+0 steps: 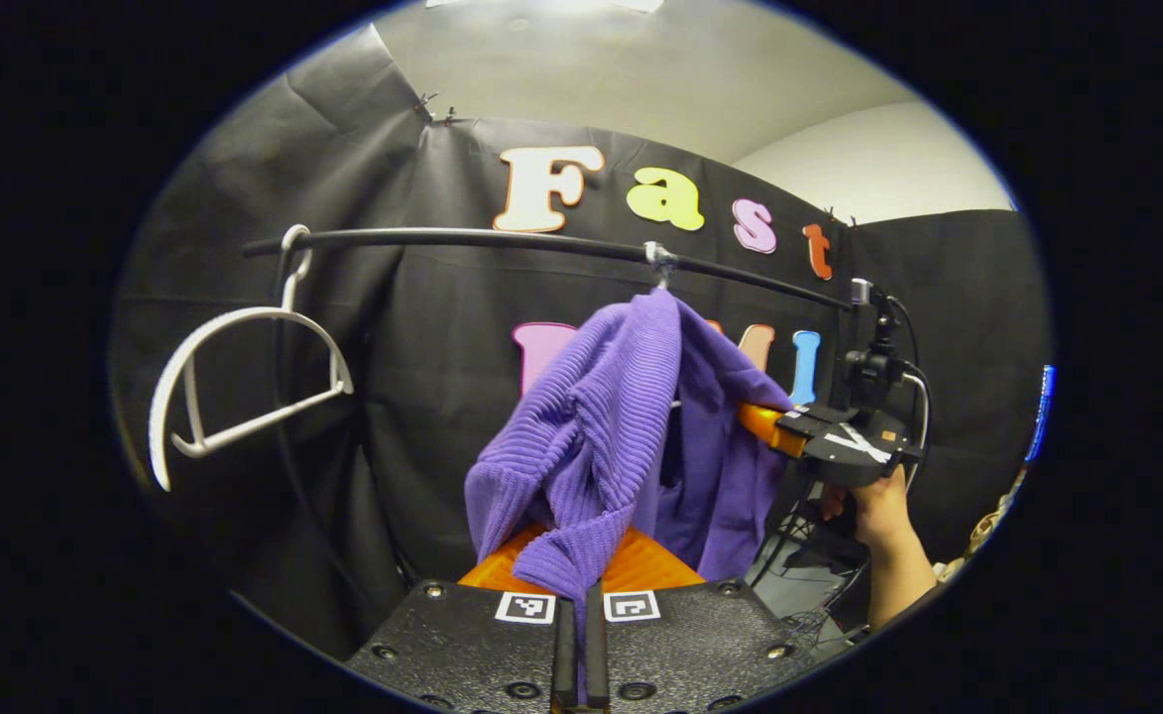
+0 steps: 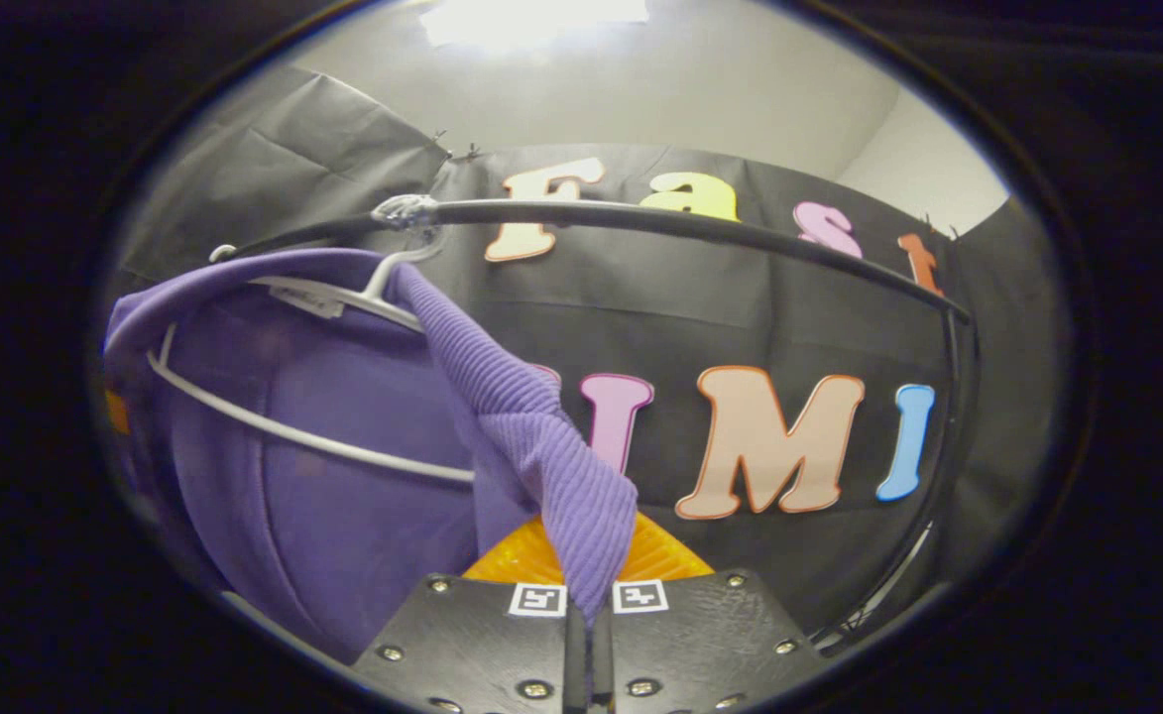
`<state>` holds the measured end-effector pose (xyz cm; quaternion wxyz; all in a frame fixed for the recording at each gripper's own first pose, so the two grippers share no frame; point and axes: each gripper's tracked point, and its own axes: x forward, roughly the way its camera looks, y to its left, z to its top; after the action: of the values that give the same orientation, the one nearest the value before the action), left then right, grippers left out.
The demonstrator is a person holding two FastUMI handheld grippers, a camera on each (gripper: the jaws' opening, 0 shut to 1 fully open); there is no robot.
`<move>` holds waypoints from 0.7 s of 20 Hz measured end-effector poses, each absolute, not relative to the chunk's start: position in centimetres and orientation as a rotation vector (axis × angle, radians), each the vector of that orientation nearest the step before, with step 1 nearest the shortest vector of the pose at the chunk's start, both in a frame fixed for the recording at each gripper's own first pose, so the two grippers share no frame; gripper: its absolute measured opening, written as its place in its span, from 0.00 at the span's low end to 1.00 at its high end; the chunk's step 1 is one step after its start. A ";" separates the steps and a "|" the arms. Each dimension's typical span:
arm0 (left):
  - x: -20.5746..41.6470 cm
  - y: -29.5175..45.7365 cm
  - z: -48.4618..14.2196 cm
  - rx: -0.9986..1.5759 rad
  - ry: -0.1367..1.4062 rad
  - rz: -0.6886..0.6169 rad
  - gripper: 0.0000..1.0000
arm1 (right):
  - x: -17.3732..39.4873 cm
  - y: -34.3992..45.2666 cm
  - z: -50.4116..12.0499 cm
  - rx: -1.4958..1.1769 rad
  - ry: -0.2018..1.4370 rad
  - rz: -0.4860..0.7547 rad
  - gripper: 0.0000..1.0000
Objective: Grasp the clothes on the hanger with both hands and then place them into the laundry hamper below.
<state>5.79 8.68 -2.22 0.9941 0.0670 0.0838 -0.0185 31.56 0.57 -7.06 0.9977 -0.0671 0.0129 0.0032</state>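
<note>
A purple ribbed garment hangs from a hanger on the black rail. My left gripper is shut on a lower fold of this cloth. Farther right in the left gripper view, the right gripper, held by a hand, pinches the garment's other side. In the right gripper view the purple garment drapes over a white hanger under the rail, and my right gripper is shut on a ribbed edge that runs down between its fingers.
An empty white hanger hangs at the rail's left end. Cables and a black camera mount stand at the rail's right end. The black cloth wall is close behind the rail.
</note>
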 end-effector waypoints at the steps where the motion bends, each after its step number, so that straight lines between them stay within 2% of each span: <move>1: 5.5 9.2 -1.8 0.153 0.174 -0.029 0.04 | 32.2 0.3 -6.5 -0.140 0.007 -0.012 0.03; 7: 4.6 10.3 0.3 0.246 0.179 -0.033 0.04 | 34.9 -0.4 -4.1 -0.194 -0.065 -0.112 0.00; 8: 4.6 10.6 0.4 0.263 0.182 -0.032 0.04 | 35.4 -0.3 -3.9 -0.193 -0.075 -0.117 0.03; 14: 4.5 11.6 1.3 0.307 0.229 -0.092 0.04 | 39.2 0.0 -3.9 -0.219 -0.098 -0.115 0.02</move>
<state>4.53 11.57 1.28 0.9807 0.1523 0.1139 -0.0455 39.25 -0.01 -3.93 0.9912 -0.1090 -0.0489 -0.0572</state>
